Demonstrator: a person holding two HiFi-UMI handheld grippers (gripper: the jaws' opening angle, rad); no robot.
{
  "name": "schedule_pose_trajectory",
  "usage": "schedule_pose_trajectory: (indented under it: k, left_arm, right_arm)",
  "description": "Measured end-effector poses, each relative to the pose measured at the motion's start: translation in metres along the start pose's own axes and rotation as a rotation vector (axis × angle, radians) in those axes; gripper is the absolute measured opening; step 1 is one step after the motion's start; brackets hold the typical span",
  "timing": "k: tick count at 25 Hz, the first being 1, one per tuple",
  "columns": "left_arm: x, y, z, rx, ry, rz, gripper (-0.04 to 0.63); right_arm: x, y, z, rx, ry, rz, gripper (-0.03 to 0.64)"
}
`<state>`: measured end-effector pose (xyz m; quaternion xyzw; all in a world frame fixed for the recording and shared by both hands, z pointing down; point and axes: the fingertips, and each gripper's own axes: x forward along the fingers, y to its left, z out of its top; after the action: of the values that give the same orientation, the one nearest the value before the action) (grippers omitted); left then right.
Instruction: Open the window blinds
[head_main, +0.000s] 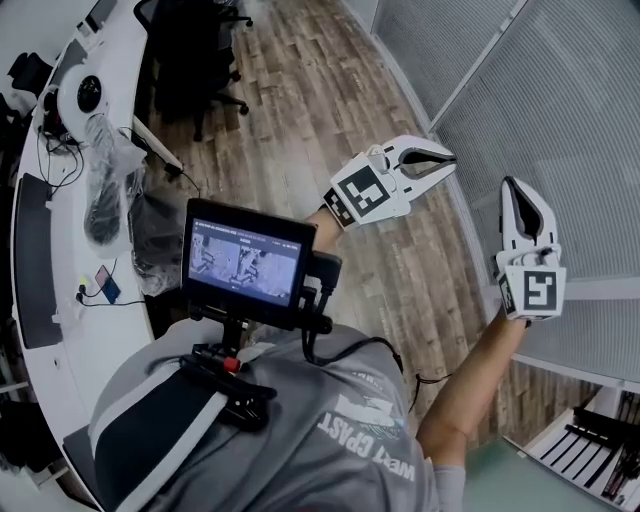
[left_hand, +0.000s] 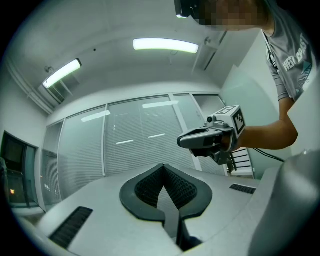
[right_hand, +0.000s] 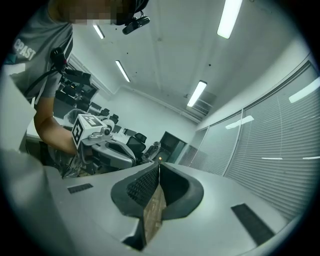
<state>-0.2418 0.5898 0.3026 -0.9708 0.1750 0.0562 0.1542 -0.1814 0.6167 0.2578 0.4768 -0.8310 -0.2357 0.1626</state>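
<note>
Both claws are up by the blinds (head_main: 560, 120), whose slats lie shut across the windows. The left claw (head_main: 448, 160) is clenched on nothing, its tip facing the blinds. The right claw (head_main: 511, 186) is clenched and empty too, near the left one and pointing along the window. The desk (head_main: 60, 300) is well behind.

Head view looks steeply down over the person's chest onto wood floor (head_main: 300, 90) and window blinds (head_main: 570, 120). Left gripper view faces the blinds and takes in the right gripper (left_hand: 182, 141). Right gripper view looks along the blinds toward office chairs (right_hand: 136, 142) and takes in the left gripper (right_hand: 131, 159).
</note>
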Motion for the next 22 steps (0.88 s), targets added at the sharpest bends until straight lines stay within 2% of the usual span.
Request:
schedule_pose_trajectory:
  k: [6,12,15,19,22]
  left_arm:
    - [0.045,0.057,-0.007,-0.027,-0.002,0.03,0.005]
    - [0.115,0.122,-0.049,-0.041,0.052,0.07,0.005]
    - [0.135,0.14,-0.065,-0.034,0.081,0.077,0.005]
    - [0.226,0.201,-0.096,-0.035,0.142,0.106,0.005]
    - [0.258,0.23,-0.102,-0.033,0.144,0.127,0.005]
  right_arm:
    - [0.049,-0.055,-0.013,-0.001,0.014,0.036,0.003]
    - [0.109,-0.135,-0.059,0.016,-0.009,0.07,0.003]
    - [0.129,-0.156,-0.077,0.012,-0.022,0.077,0.003]
    - [0.183,-0.247,-0.135,0.045,-0.038,0.119,0.003]
    - [0.204,-0.275,-0.151,0.047,-0.048,0.141,0.003]
